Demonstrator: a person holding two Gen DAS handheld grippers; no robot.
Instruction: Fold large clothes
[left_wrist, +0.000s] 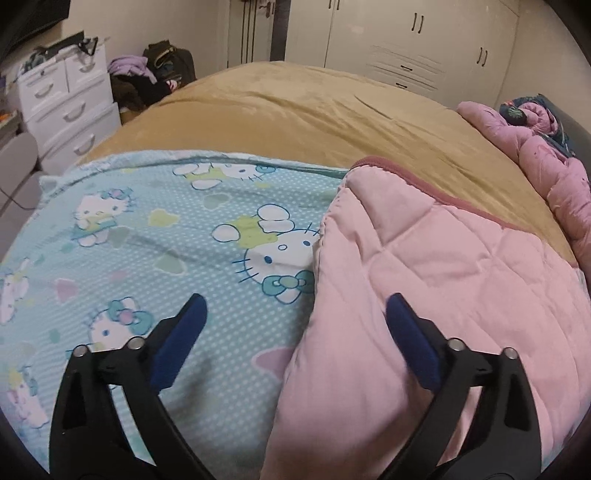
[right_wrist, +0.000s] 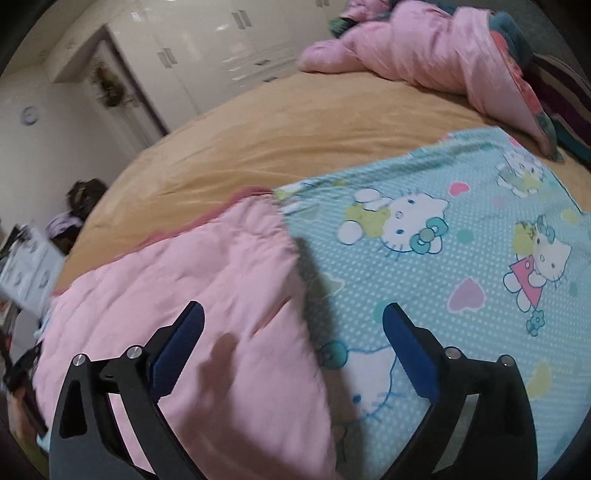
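Observation:
A quilt lies on the bed. Its light blue cartoon-cat side (left_wrist: 147, 240) lies flat, and its pink quilted side (left_wrist: 424, 288) is folded over it. In the right wrist view the pink part (right_wrist: 192, 288) is on the left and the blue part (right_wrist: 461, 266) on the right. My left gripper (left_wrist: 295, 310) is open and empty, just above the fold edge. My right gripper (right_wrist: 293, 317) is open and empty, over the same edge.
The tan bed sheet (left_wrist: 295, 110) spreads beyond the quilt. A crumpled pink duvet (left_wrist: 546, 158) lies at the bed's far right, also in the right wrist view (right_wrist: 424, 48). White drawers (left_wrist: 62, 103) and a clothes pile (left_wrist: 147, 77) stand left. Wardrobes (left_wrist: 406, 37) line the back wall.

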